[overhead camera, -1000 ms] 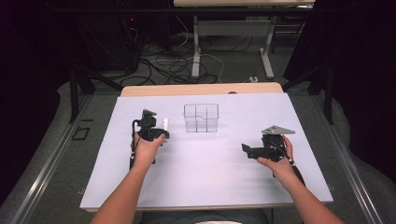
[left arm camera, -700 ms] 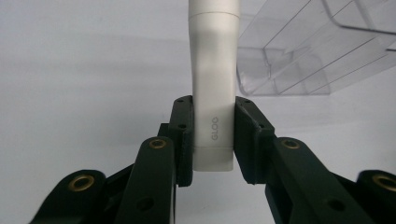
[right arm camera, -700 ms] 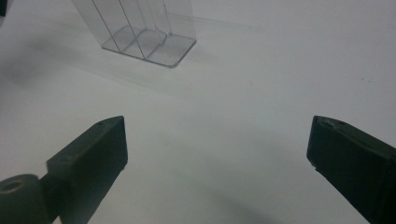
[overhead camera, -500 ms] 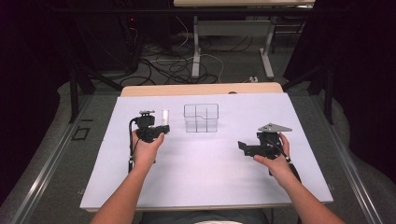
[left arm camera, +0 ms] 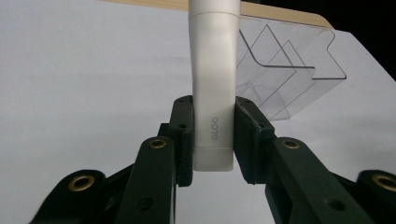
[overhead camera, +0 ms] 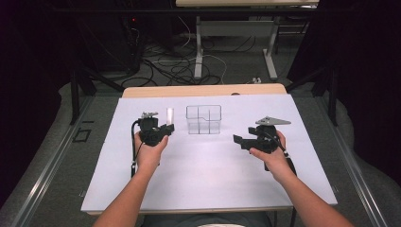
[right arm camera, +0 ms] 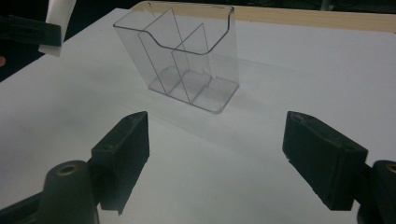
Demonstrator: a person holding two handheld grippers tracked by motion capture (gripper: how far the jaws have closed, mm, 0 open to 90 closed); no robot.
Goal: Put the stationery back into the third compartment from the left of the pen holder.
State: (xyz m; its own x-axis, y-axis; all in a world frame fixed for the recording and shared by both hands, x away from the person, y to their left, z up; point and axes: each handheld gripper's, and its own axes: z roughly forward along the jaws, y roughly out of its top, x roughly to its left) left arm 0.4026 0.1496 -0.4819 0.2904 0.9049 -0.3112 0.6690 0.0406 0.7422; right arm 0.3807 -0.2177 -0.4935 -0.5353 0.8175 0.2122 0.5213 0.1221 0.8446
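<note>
The left gripper is pinching the white tube upright near its base, and compared with a second ago it is carrying it nearer the clear organizer, now just left of it above the table. The right gripper is holding nothing; its jaws have just been closing partway but are still standing apart, with only bare table between them, pointing at the organizer from the right. The tube is probably heading for a compartment, with the right gripper steadying.
</note>
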